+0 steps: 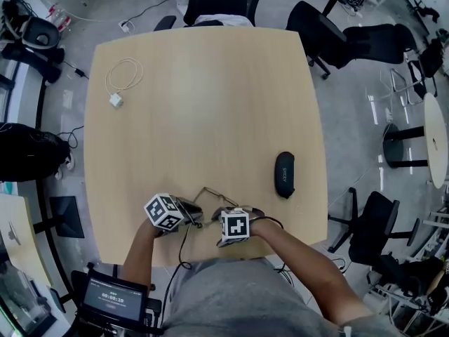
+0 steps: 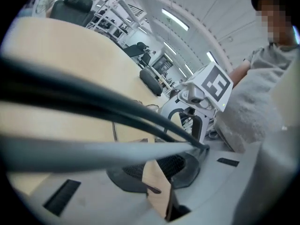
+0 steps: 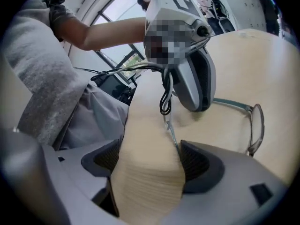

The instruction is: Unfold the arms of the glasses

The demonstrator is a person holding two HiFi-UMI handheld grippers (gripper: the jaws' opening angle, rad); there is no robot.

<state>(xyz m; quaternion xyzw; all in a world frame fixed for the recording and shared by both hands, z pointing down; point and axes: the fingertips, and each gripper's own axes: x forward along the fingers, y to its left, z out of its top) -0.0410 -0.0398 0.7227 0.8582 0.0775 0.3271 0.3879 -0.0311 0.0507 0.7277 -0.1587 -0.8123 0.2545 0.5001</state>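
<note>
The thin-framed glasses (image 1: 214, 196) lie near the front edge of the wooden table (image 1: 210, 104), between my two grippers. My left gripper (image 1: 198, 220) reaches in from the left. Its jaws are closed to a narrow slit, and in the right gripper view its tip (image 3: 199, 104) sits on the teal arm (image 3: 229, 103) that runs to the upright lens (image 3: 255, 125). In the left gripper view, blurred dark bars cross over the left gripper (image 2: 157, 165). My right gripper (image 3: 147, 158) is open over bare table. The second thin arm (image 3: 172, 134) ends beside its right pad (image 3: 197, 165).
A black glasses case (image 1: 284, 174) lies to the right of the glasses. A white charger (image 1: 116, 101) with a coiled cable sits at the far left. Office chairs (image 1: 330, 41) stand around the table. The person's lap (image 1: 231, 293) is against the front edge.
</note>
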